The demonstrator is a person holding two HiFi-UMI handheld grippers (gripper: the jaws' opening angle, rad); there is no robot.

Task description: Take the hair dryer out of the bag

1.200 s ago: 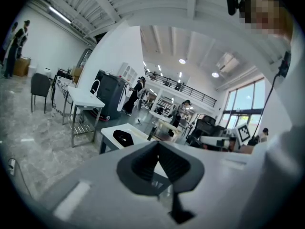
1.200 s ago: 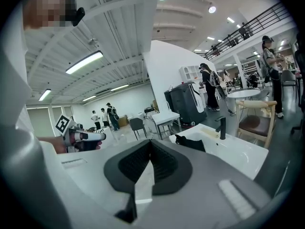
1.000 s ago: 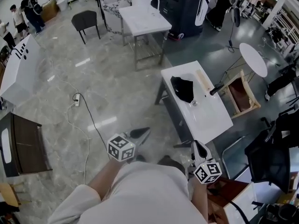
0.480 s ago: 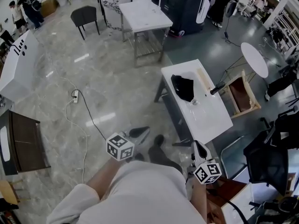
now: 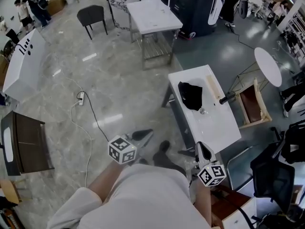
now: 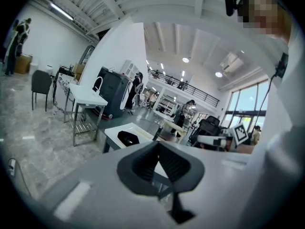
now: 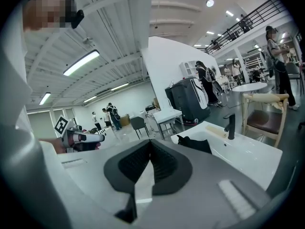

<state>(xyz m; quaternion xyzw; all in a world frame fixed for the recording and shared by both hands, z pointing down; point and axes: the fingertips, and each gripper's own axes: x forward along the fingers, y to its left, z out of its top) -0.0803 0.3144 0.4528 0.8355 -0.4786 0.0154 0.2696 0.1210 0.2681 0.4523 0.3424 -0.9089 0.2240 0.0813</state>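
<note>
A black bag (image 5: 190,94) lies crumpled on the far half of a white table (image 5: 214,125), with no hair dryer showing outside it. My left gripper (image 5: 146,135) hangs over the marble floor, well short of the table and to its left. It is shut, with nothing between its jaws. My right gripper (image 5: 202,150) is near the table's close corner, likewise shut and empty. The left gripper view shows the bag (image 6: 127,138) beyond the closed left gripper (image 6: 158,147). In the right gripper view the bag (image 7: 195,144) sits past the closed right gripper (image 7: 150,146).
A black upright fixture (image 5: 227,98) and a pale wooden strip (image 5: 213,86) sit on the table's right side. A wooden chair (image 5: 252,104) stands beyond it. A second white table (image 5: 153,15), a black chair (image 5: 90,15) and a floor cable with power strip (image 5: 81,98) lie farther off.
The person has stepped toward the table, a shoe now showing ahead of the body. Both grippers went forward with the person and stayed shut. The bag has not moved.
</note>
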